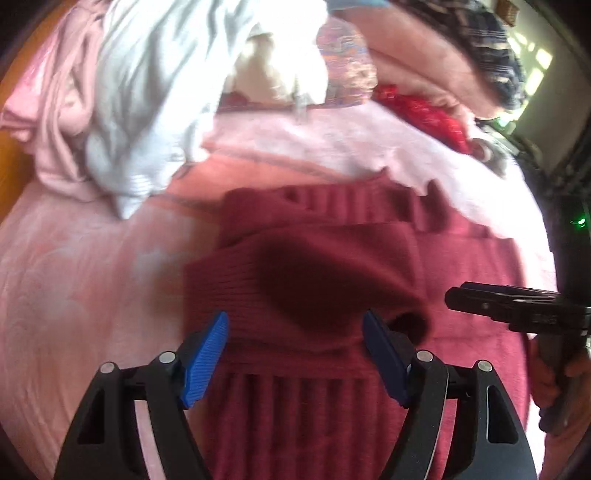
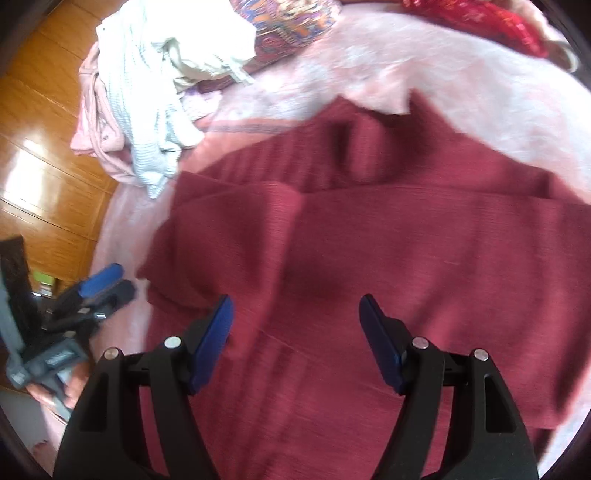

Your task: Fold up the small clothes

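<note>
A dark red ribbed knit garment (image 1: 317, 273) lies spread on the pink bed cover (image 1: 74, 280), with one part folded over its middle. It fills most of the right wrist view (image 2: 406, 258). My left gripper (image 1: 295, 328) is open and empty, hovering over the garment's near part. My right gripper (image 2: 295, 314) is open and empty above the garment. The right gripper also shows at the right edge of the left wrist view (image 1: 458, 295). The left gripper shows at the left of the right wrist view (image 2: 114, 280).
A heap of white (image 1: 155, 92) and pale pink clothes (image 1: 55, 110) lies at the back left of the bed. A patterned cloth (image 2: 288, 22) and a red cloth (image 1: 424, 110) lie at the back. Wooden floor (image 2: 40, 147) runs past the bed's left edge.
</note>
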The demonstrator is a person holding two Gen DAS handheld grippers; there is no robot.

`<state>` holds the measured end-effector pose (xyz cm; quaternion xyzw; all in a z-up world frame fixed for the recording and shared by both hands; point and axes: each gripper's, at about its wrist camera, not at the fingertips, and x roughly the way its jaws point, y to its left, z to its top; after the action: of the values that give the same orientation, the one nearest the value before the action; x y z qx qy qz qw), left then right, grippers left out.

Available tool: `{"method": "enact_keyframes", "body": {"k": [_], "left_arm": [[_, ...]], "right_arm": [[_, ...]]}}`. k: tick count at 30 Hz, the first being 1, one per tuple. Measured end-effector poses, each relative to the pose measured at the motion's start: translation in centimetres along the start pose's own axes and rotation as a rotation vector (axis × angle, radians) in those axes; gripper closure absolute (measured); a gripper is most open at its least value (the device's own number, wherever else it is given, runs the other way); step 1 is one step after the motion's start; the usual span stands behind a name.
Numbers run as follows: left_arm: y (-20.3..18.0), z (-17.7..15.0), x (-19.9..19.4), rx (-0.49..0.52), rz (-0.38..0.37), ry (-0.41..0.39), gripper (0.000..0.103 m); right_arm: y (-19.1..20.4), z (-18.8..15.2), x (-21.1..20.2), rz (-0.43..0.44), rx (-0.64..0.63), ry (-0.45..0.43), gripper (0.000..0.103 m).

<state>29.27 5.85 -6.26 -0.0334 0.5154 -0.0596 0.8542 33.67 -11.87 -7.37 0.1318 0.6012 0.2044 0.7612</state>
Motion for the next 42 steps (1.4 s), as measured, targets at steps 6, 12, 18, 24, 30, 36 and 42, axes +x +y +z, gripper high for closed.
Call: {"method": "enact_keyframes", "body": {"k": [6,12,18,24,30,36,42], "left_arm": [[1.6,-0.3,2.1,-0.008,0.065,0.033,0.028],[3.8,0.0,2.3,-0.074,0.098,0.019,0.028],[5.1,-0.1,3.5,-0.136,0.129,0.047,0.028],[6.4,0.0,2.9,-0.185,0.169,0.022,0.028],[7.2,-0.2,2.0,-0.157,0.221,0.012,0.028],[8.8,-1.0,1.7,-0.134,0.294,0.012,0.028],[9.4,-1.5,1.8,-0.155,0.273,0.030,0.028]], "right_arm": [[0.5,0.7,3.2,0.060,0.049,0.045,0.065],[0.0,0.2,0.1,0.081,0.017,0.005,0.095],[-0.9,-0.5,-0.9,-0.233,-0.068,-0.015,0.058],[5.1,-0.2,-2.3,-0.177,-0.205,-0.119,0.057],[12.5,0.0,4.0,-0.022,-0.257,0.010,0.049],[15.1,0.7,8.5,-0.092,-0.279,0.046,0.032],[13.2,0.9,7.9,-0.123,-0.250,0.023,0.085]]}}
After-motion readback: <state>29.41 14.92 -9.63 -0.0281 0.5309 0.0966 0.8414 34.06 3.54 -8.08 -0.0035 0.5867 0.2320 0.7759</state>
